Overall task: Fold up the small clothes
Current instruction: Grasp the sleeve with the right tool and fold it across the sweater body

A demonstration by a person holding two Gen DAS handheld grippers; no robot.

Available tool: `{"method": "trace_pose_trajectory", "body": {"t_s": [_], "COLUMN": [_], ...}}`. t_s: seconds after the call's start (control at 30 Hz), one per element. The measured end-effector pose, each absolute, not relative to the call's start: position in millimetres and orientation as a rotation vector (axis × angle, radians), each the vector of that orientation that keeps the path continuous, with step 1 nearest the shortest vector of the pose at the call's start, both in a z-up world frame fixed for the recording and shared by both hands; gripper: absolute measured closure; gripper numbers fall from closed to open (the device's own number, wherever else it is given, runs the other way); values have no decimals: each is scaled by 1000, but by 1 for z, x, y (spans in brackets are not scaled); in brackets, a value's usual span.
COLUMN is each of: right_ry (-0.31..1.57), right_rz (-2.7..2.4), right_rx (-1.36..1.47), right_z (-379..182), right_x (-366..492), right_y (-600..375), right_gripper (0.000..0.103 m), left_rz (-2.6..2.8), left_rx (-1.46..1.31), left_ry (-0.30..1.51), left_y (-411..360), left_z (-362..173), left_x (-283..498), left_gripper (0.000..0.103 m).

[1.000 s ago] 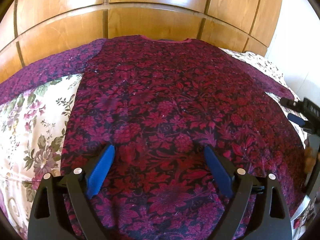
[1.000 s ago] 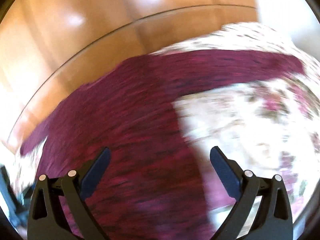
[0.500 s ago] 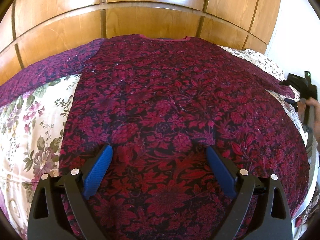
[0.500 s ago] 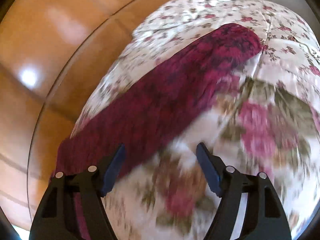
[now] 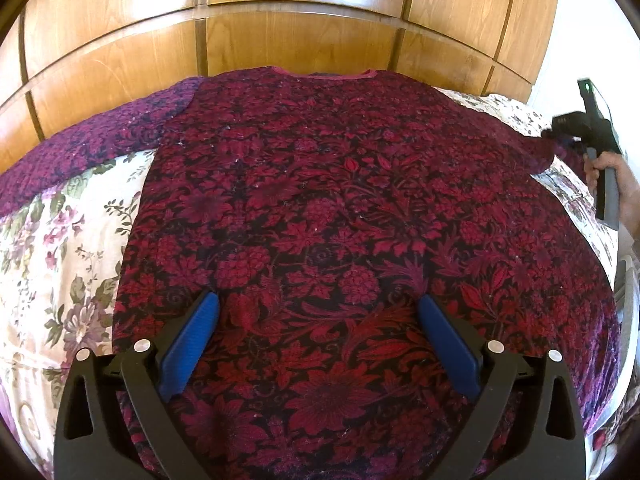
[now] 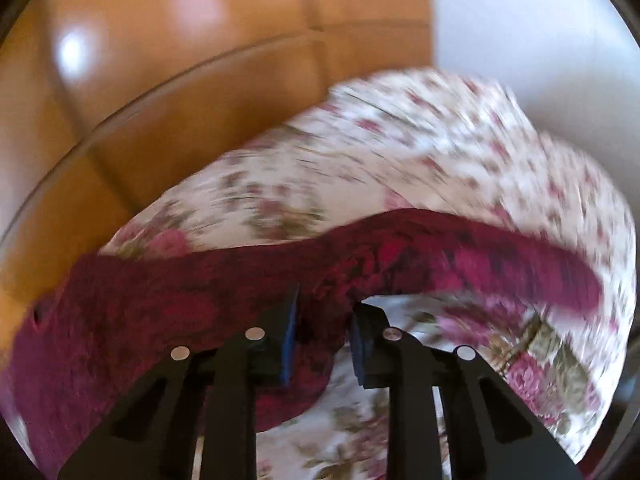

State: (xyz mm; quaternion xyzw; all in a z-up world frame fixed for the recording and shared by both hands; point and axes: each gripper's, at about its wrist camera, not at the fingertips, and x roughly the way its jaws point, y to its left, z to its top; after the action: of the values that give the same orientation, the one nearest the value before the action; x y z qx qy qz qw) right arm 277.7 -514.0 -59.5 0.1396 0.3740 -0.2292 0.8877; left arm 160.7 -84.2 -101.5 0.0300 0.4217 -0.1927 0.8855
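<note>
Here: a dark red floral top [image 5: 340, 220] spread flat on a bed with a flowered cover [image 5: 60, 248], neckline toward the wooden headboard [image 5: 280, 28].
The right gripper [image 6: 326, 320], whose jaws have just been closing, is clamped on the top's right sleeve [image 6: 440, 256], lifting its fold off the cover. The left gripper [image 5: 318, 320] hovers above the top's lower part, jaws wide apart and empty.

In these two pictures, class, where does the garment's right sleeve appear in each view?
Left wrist view: the right sleeve runs to the right edge, ending at the right tongs.
Right wrist view: the right sleeve crosses mid-picture, bunched between the right tongs.
Shared landmark: the floral bedspread.
</note>
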Motion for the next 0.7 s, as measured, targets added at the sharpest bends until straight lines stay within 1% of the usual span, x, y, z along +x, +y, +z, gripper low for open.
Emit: {"method": "trace_pose_trajectory", "body": {"t_s": [0.13, 0.3, 0.4, 0.5, 0.6, 0.63, 0.67, 0.7], "right_ry": [756, 733, 747, 784, 821, 828, 835, 838], "right_rz": [-396, -242, -155, -71, -4, 7, 19, 30], "right_rx": [183, 29, -54, -71, -31, -19, -7, 6], "right_z": [-50, -43, -51, -66, -81, -84, -88, -90], "right_x": [289, 295, 296, 296, 293, 291, 289, 286], "right_y": [-466, -384, -341, -308, -291, -288, -286, -285], "right_gripper": [87, 87, 87, 86, 70, 67, 56, 43], "left_rz": [-402, -403, -404, -403, -403, -403, -402, -402], "left_rx": [59, 56, 53, 48, 45, 45, 45, 45], "left_ry": [876, 874, 873, 871, 870, 869, 870, 870], "left_y": [-85, -85, -85, -82, -82, -81, -82, -82], "left_z": [-101, -100, -100, -100, -100, -100, -100, -100], "left_x": [161, 162, 162, 159, 158, 158, 158, 158], "left_gripper": [5, 5, 5, 5, 5, 5, 5, 5]}}
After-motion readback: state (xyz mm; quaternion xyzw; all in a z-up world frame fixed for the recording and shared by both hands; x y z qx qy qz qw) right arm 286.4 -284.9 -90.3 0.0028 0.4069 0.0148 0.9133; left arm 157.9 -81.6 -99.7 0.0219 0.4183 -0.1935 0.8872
